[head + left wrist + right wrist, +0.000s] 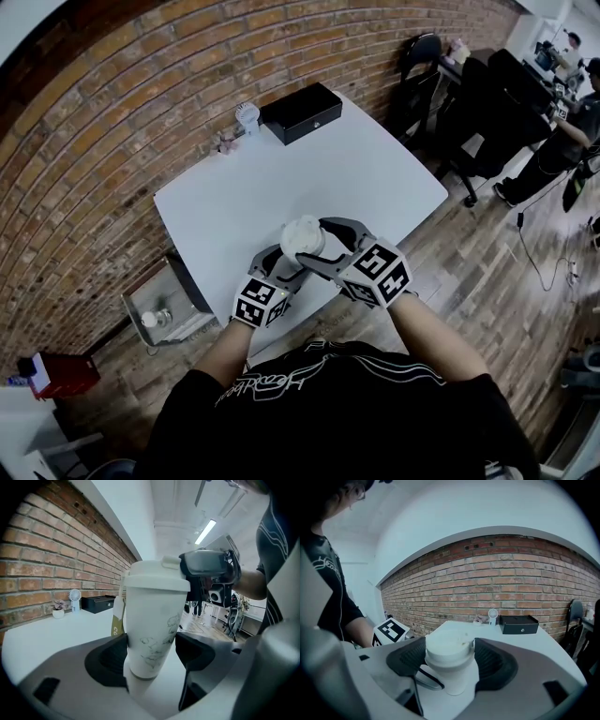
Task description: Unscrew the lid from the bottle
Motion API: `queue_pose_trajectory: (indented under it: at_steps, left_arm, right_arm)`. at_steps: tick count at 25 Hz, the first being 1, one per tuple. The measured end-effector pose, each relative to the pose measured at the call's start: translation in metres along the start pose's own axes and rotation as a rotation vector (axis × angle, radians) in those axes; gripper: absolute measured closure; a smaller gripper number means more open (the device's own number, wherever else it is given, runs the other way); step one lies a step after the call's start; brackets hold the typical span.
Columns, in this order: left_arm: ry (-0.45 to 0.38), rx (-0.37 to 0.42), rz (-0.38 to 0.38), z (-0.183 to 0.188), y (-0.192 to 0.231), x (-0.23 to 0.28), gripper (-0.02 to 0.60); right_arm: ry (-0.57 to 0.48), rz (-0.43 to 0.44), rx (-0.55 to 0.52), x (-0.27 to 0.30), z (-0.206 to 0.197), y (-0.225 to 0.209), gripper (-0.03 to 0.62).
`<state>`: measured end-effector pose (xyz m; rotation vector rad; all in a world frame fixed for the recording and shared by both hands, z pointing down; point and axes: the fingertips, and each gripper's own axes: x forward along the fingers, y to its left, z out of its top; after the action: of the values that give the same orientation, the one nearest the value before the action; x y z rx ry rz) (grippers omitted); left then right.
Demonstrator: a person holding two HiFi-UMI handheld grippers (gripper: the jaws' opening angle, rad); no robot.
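1. Jaws of the left gripper (151,652) are closed on the lower body of the white bottle (152,616), with one pad at its 9 o'clock side and the other at its 3 o'clock side.
2. The right gripper (451,663) has its jaws clamped on the lid (448,644), pads touching the rim at 9 and 3 o'clock. The lid sits on the bottle's top.
3. The bottle is roughly upright, with a faint line drawing on its wall and an olive tag (117,618) hanging at its 9 o'clock side. Whether its base rests on the surface cannot be told.
4. In the head view the bottle is at the 6 o'clock edge of the white surface (375,178), just in front of the person, and both grippers meet at it.
5. Farther off, near the surface's 12 o'clock corner, lies a black box (301,112). A small white fan (247,116) stands just beside it at 9 o'clock, with a tiny potted plant (225,143) near the fan.
6. A brick wall (112,122) runs behind the surface from 9 to 12 o'clock, and black chairs (422,56) stand at 2 o'clock.
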<state>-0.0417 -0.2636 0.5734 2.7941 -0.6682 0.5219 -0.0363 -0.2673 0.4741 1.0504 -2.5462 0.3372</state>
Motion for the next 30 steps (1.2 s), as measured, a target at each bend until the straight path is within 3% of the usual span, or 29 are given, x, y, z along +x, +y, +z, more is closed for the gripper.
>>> queue_pose_trajectory:
  at_steps: [9,15,24,30]
  left_arm:
    - [0.007,0.003,-0.004,-0.0005,-0.0025,0.0001,0.242]
    - [0.004,0.008,0.0,0.0,-0.0035,-0.0006,0.244]
    - [0.034,-0.006,0.017,-0.0023,-0.0036,-0.0012,0.242]
    - [0.055,-0.014,0.038,-0.0015,-0.0055,-0.0007,0.242]
  right_arm:
    - [0.005,0.01,-0.002,-0.0022,-0.0011,-0.0008,0.278]
    - [0.009,0.096,-0.017,-0.0038,-0.0009,-0.0009,0.279]
    - [0.068,0.354,-0.125,-0.0002,-0.0008,0.0004,0.279]
    - [0.154,0.581,-0.252,-0.0005,-0.0034,0.0004,0.278]
